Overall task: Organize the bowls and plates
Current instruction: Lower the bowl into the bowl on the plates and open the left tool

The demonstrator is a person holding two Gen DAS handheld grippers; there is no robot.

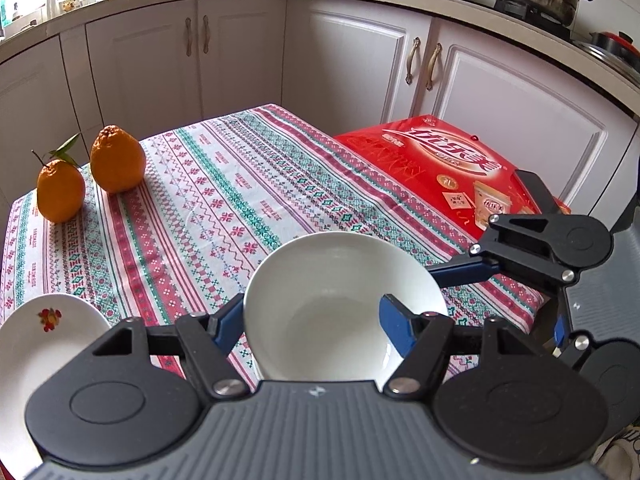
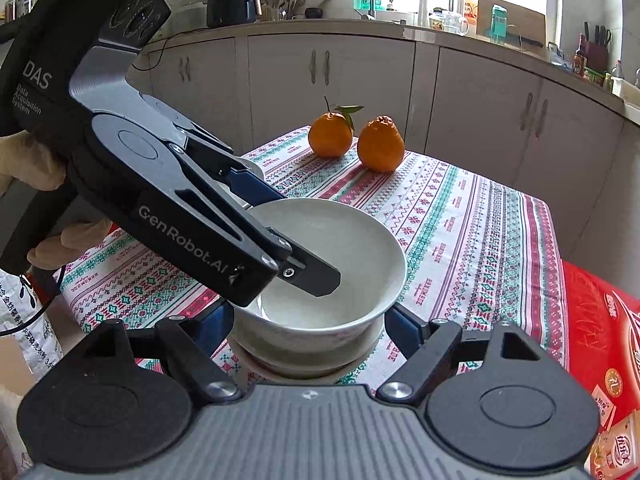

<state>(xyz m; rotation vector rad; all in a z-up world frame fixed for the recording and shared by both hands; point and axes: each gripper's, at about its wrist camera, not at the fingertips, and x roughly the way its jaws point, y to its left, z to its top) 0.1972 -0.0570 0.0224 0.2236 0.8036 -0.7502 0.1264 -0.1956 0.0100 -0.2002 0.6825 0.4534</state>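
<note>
A white bowl (image 1: pixel 340 300) (image 2: pixel 332 264) stands at the near edge of the patterned tablecloth (image 1: pixel 224 208), resting on another white dish (image 2: pixel 312 360) beneath it. My left gripper (image 1: pixel 312 320) straddles the bowl's near wall, one finger outside it and one finger (image 2: pixel 316 276) inside; the jaws look wide. My right gripper (image 2: pixel 310 320) is open, its blue fingers on either side of the bowl's base. It also shows in the left wrist view (image 1: pixel 464 272) at the bowl's right. A white plate with a flower print (image 1: pixel 44 332) lies at the left.
Two oranges (image 1: pixel 116 160) (image 2: pixel 380 144) sit at the table's far left corner. A red printed box (image 1: pixel 444 172) lies along the table's right side. White kitchen cabinets (image 1: pixel 240 52) stand close behind the table.
</note>
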